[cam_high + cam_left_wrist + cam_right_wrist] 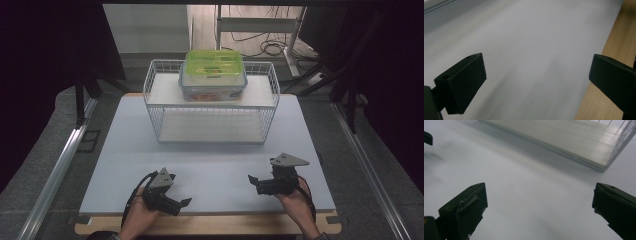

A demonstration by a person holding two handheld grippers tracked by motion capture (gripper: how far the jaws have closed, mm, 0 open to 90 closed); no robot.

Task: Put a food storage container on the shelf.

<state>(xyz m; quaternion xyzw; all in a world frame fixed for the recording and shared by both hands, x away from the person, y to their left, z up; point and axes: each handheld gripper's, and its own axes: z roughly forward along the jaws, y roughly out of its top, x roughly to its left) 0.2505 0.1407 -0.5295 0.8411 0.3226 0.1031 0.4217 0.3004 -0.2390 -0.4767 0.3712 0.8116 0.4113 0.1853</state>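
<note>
A white wire rack [211, 102] with two shelves stands at the back middle of the white tabletop [125, 150]. On its top shelf sits a clear plastic box with a green lid [213, 74]. My left gripper [181, 190] rests near the front edge at the left, jaws wide apart and pointing right, nothing between them. My right gripper [253, 183] rests at the front right, jaws apart and pointing left, also holding nothing. The left gripper view shows my left gripper [537, 82] open over bare tabletop. In the right gripper view my right gripper [539, 207] is open, with the rack's lower shelf [564, 140] beyond it.
A wooden strip [619, 37] borders the tabletop's front edge. Metal rails [60, 165] run along both sides of the table. Cables and a frame [260, 30] lie on the floor behind. A tip of the other gripper [427, 138] shows at the far left of the right gripper view.
</note>
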